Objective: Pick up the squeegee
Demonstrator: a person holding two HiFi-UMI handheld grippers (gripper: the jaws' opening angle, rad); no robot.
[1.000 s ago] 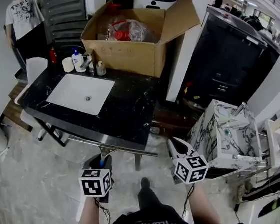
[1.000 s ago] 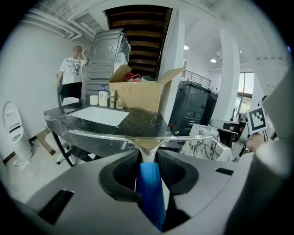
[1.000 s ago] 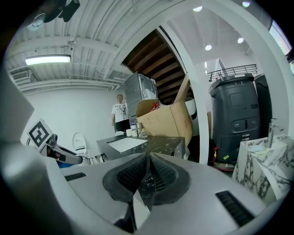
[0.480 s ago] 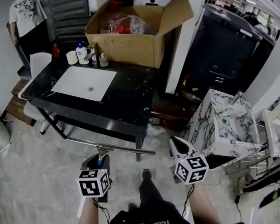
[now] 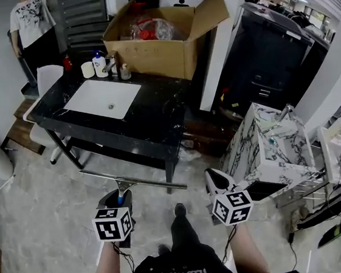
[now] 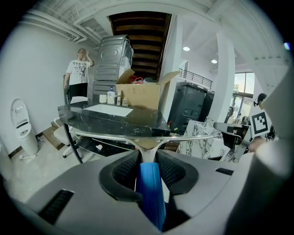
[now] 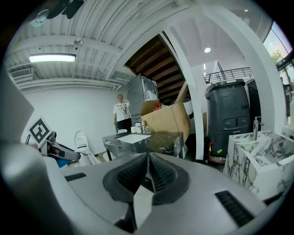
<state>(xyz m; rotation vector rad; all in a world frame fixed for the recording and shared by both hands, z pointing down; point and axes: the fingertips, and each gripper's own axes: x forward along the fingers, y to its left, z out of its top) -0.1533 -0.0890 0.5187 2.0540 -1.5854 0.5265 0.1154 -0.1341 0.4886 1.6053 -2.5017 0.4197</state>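
The squeegee (image 5: 132,180) has a long metal blade bar and a blue handle (image 6: 150,193). My left gripper (image 5: 121,198) is shut on that handle and holds the bar level in the air, in front of the black counter (image 5: 157,128). In the left gripper view the bar (image 6: 147,136) runs crosswise just past the pads (image 6: 126,170). My right gripper (image 5: 214,178) hangs beside it to the right, apart from the squeegee. Its jaws (image 7: 148,161) are shut with nothing between them.
The counter carries a white sink (image 5: 102,99), some bottles (image 5: 100,65) and an open cardboard box (image 5: 160,48). A white marbled cabinet (image 5: 270,152) stands at the right, a tall black unit (image 5: 271,54) behind it. A person (image 5: 29,20) stands at the far left.
Both grippers and the squeegee have drawn back from the counter's front edge. The counter now sits farther off. The grip on the handle is unchanged.
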